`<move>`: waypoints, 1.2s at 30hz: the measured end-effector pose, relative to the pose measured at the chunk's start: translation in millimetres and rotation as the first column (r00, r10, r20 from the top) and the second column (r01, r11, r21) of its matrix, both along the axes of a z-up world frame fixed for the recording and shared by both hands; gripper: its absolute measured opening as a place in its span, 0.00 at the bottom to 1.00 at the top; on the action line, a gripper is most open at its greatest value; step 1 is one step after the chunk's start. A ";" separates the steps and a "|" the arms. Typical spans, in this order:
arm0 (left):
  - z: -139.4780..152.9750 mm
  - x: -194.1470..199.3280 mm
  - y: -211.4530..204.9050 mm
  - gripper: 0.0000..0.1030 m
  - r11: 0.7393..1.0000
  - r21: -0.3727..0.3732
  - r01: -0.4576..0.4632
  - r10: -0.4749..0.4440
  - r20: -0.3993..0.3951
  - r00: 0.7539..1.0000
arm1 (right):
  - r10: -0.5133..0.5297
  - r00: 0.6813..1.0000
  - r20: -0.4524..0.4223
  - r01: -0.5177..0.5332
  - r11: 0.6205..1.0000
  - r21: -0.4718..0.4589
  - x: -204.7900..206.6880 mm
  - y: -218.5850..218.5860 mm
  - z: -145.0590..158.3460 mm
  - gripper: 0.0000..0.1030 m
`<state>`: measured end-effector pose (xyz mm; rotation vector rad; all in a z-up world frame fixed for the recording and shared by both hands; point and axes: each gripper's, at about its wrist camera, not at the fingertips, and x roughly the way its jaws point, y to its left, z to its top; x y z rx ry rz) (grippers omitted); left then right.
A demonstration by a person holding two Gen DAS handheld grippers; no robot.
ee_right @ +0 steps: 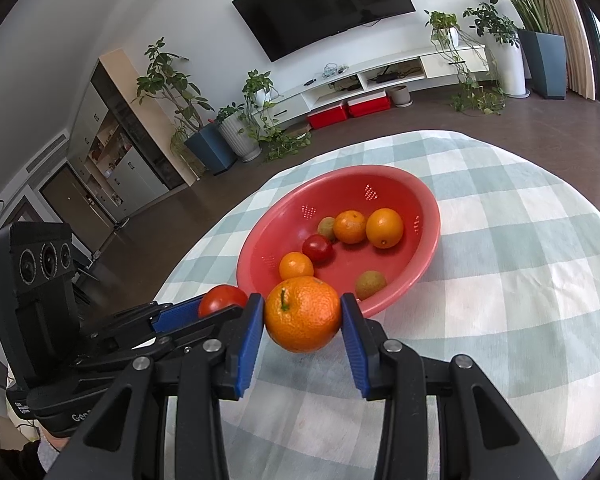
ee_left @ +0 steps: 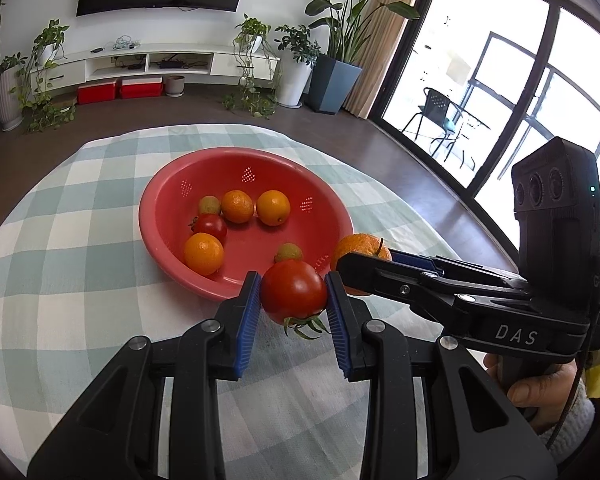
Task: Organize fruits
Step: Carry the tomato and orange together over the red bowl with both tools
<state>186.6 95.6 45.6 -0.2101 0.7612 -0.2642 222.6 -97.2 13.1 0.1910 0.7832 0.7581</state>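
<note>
— Near the table's (ee_left: 60,240) front edge, what does the left gripper (ee_left: 293,300) hold?
— Its blue pads are clamped on a large tomato (ee_left: 293,290), calyx hanging down, just before the red colander's (ee_left: 160,200) near rim.
— And the right gripper (ee_right: 303,320)?
— Fingers closed on a big orange (ee_right: 303,318), stem upward, beside the same rim.
— Contents of the colander?
— Three small oranges (ee_left: 273,207), one small tomato (ee_left: 210,226), two greenish-brown fruits (ee_left: 289,252) — all resting inside, toward the cloth's middle.
</note>
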 end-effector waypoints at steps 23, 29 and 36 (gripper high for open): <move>0.8 8.9 1.4 0.29 1.000 -0.005 -0.007 0.007 -0.003 1.000 | 0.001 1.000 -0.004 -0.001 1.000 0.000 2.9 1.4 1.1 0.40; 0.7 9.0 1.3 0.29 1.000 -0.002 -0.008 0.008 -0.003 1.000 | 0.001 1.000 -0.005 -0.001 1.000 -0.001 2.8 1.3 1.5 0.40; 0.8 9.1 1.3 0.29 1.000 -0.003 -0.007 0.007 -0.004 1.000 | 0.001 1.000 -0.005 -0.001 1.000 -0.002 3.8 1.8 1.8 0.40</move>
